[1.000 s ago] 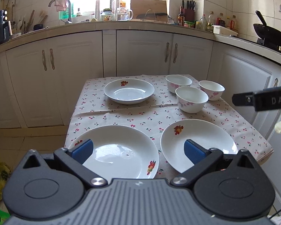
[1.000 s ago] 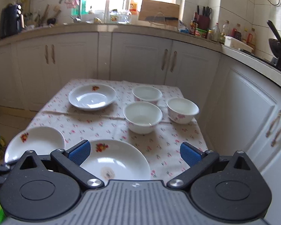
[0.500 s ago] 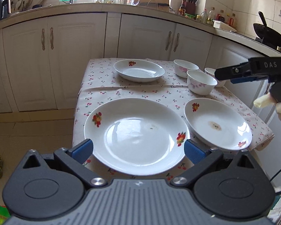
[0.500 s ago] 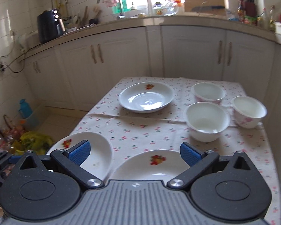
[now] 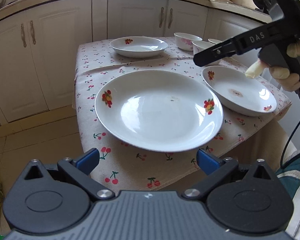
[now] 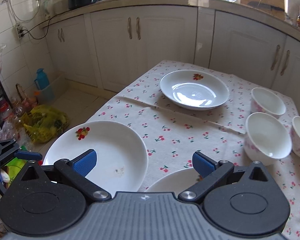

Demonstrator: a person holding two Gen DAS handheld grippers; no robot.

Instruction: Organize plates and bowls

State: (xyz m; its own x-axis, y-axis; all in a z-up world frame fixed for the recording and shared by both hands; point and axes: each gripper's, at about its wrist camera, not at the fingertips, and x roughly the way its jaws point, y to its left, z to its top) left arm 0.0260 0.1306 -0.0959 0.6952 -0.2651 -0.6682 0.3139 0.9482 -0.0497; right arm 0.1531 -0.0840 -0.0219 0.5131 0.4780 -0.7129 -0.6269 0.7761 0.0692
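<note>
Three white plates with fruit prints lie on a cherry-print tablecloth. The big plate sits at the near left edge, just beyond my open left gripper, which holds nothing. A second plate lies to its right and a third plate at the back. Three white bowls with pink flowers, among them bowl and bowl, cluster at the back right. My right gripper is open and empty above the near plates, between the big plate and the second plate.
White cabinets ring the table on the far side. On the floor to the left lie a yellow bag and a teal flask. A gloved hand holds the right gripper's handle over the table's right edge.
My left gripper has pulled back and tilted down, so the big plate now lies just past its fingertips. My right gripper has swung left and lower over the near plates.
</note>
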